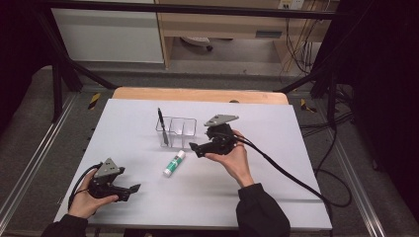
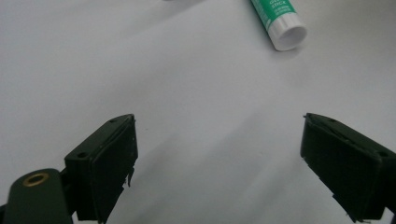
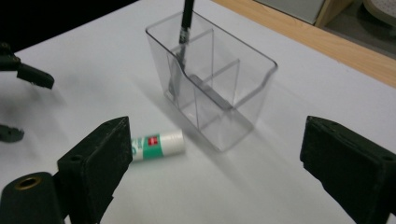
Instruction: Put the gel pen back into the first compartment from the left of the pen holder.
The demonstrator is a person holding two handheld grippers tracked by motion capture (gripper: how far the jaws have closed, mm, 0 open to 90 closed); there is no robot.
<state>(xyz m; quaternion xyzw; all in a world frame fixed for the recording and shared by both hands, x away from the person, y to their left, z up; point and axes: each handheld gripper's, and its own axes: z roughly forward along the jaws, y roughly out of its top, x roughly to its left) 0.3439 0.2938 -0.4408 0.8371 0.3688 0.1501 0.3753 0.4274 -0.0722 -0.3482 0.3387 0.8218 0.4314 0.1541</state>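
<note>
Work in hand: stationery goes into the clear organiser [image 1: 177,131]; a black pen [image 1: 161,125] already stands upright in its left end compartment; the glue stick [image 1: 174,163] appears to be next
Glue stick: lies flat on the white surface [image 1: 148,113] near its centre, just in front of the organiser and apart from it; green-and-white label, white cap end towards the near edge
Organiser: clear plastic, divided into compartments, towards the far edge of the surface; middle and right compartments look free
Right gripper [image 3: 212,163]: jaws spread wide, nothing between them; held above the surface just right of the organiser
Left gripper [image 2: 219,158]: jaws wide apart, empty; low near the near-left corner; glue stick lies ahead of it
Advice: take the stick across its barrel near the middle; lift it clear; turn it upright; lower it into a free compartment without knocking the pen or shifting the organiser
</note>
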